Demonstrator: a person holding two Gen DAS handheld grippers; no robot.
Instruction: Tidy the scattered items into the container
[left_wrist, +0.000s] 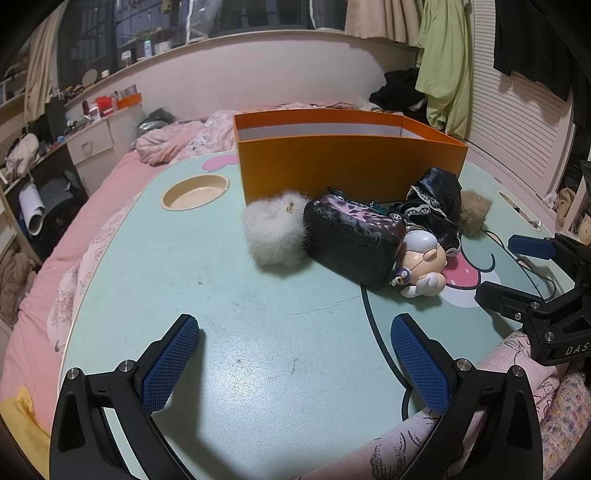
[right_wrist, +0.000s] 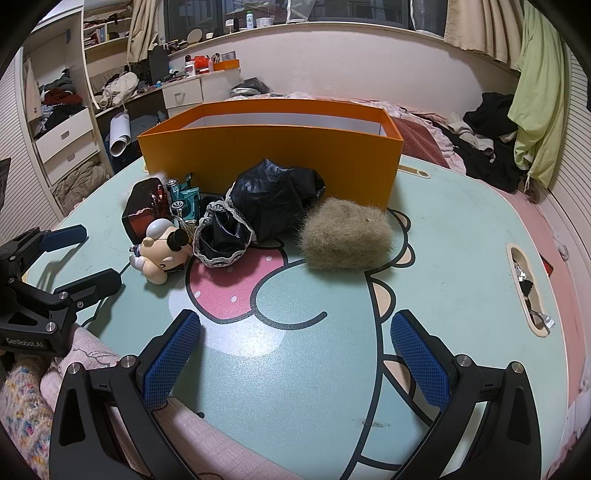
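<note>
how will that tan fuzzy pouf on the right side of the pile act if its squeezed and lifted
The tan fuzzy pouf looks soft, with long loose hairs, so it would probably compress between the pads rather than resist. It seems light for its bulk. Its fur may slip, so a grip only on the outer hairs could pull free.

Not much to read in there tbh. The black frame of the right hand-held gripper (left_wrist: 532, 271) had white letters "DAS" on its side, cut off at the picture's edge. The left hand-held gripper (right_wrist: 79, 254) had "GenRobot.AI" printed in white on its body. Any labels on the windowsill bottles were too small to make out.
</note>
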